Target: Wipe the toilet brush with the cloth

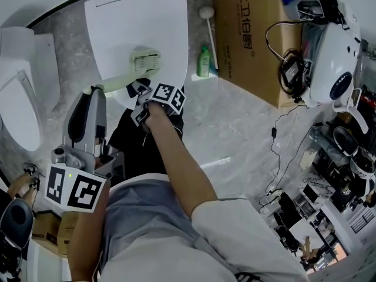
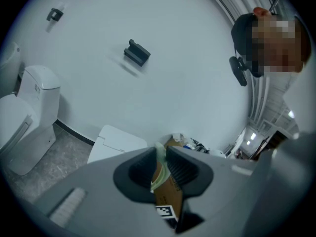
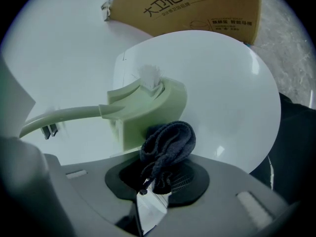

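Room: grey stone floor [image 1: 235, 128] and white wall [image 2: 148, 23], with a closed white toilet lid [image 1: 135, 34] at the far left.
Right gripper [image 3: 158, 177]: jaws clamped on a bunched dark cloth [image 3: 168, 142], which stands up out of them.
Left gripper [image 2: 160, 157]: jaws closed on the near end of the pale green handle [image 2: 159, 163].
Brush [image 1: 126, 75]: held over the lid, handle running from the left gripper out to the head [image 3: 148, 107] at the far end; white bristles [image 3: 149, 75] show on its far side.
Cloth contact: bundle pressed against the near edge of the head, touching it.
Progress, done: both items are gripped and brought together, so wiping appears to be under way at the head.
Progress, left: which surfaces are already wiped cannot be told; the handle carries no cloth at this moment and likely remains to be covered.
Right pose: forearm [image 1: 176, 157] reached far out from the body, gripper aimed along the lid at the head.
Left pose: gripper held upright on the near left, close to the body, jaws pointing far.
Surroundings: cardboard box [image 1: 252, 34] to the far right of the lid.
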A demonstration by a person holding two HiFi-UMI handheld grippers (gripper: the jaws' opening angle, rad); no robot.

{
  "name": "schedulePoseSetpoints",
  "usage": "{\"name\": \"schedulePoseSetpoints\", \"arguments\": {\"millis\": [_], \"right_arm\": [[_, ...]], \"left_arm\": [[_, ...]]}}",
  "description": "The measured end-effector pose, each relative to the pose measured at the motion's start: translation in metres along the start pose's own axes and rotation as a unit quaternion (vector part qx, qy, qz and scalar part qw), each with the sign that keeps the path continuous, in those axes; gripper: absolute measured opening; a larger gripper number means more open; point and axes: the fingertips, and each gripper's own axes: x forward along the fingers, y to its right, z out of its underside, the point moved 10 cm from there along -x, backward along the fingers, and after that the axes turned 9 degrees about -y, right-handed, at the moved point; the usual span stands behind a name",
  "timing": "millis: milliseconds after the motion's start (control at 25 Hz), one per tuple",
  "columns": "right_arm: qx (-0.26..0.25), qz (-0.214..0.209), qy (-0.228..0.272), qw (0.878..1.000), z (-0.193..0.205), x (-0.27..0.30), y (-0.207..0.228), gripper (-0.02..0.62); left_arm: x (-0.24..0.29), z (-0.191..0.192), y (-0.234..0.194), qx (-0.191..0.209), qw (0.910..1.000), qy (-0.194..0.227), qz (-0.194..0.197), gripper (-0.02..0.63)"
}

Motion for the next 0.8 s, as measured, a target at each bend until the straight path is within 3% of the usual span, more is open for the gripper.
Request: {"name": "schedulePoseSetpoints", "arguments": {"millis": [360, 640, 800], "right_arm": [[0.037, -0.019, 0.018, 0.999, 0.009, 0.001, -0.010, 0.091], [0.110, -0.084, 0.069, 0.988, 0.027, 0.021, -0.015, 0.091], [0.126, -0.110, 0.069, 0.984, 0.032, 0.028, -0.023, 0.090]], "left_arm": [[0.002, -0.003, 0.002, 0.000, 1.0000, -0.001, -0.001, 0.000], [0.002, -0.004, 0.002, 0.005, 1.0000, 0.000, -0.002, 0.000], [0.002, -0.003, 0.001, 0.007, 1.0000, -0.002, -0.001, 0.000]]}}
